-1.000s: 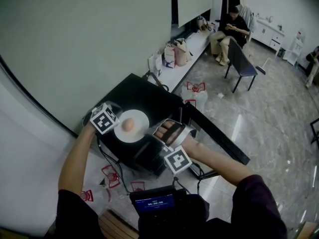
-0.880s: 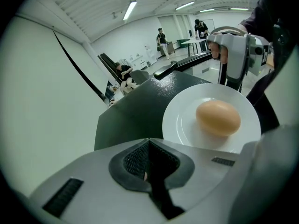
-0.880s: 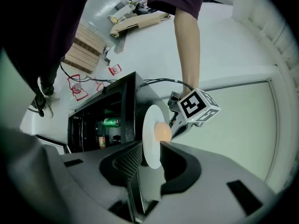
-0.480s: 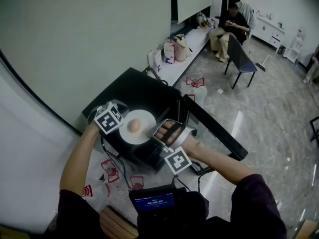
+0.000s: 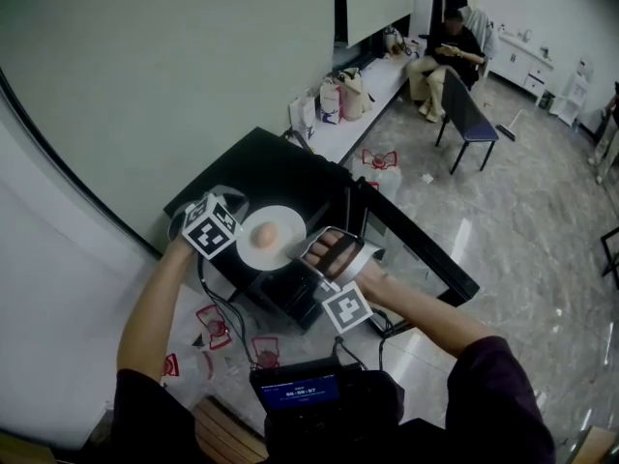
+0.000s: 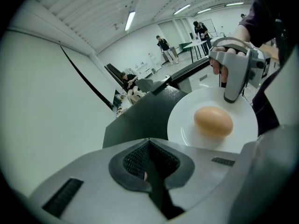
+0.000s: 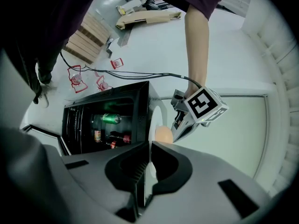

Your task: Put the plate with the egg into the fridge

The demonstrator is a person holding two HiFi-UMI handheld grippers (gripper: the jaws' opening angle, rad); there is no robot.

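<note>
One egg (image 5: 268, 232) lies on the plate (image 5: 287, 250). Right gripper (image 7: 148, 168) is closing on its rim; left gripper (image 6: 150, 172) has its jaws together.

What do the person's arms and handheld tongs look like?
The left tongs and right tongs are grey with black ribbed pads. Each carries a white cube with black square markers and trails a black cable. The sleeves are dark purple, forearms bare.

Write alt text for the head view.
A white plate bearing a brown egg is gripped at opposite rims by the left gripper and right gripper, over a black fridge with its door open.
</note>
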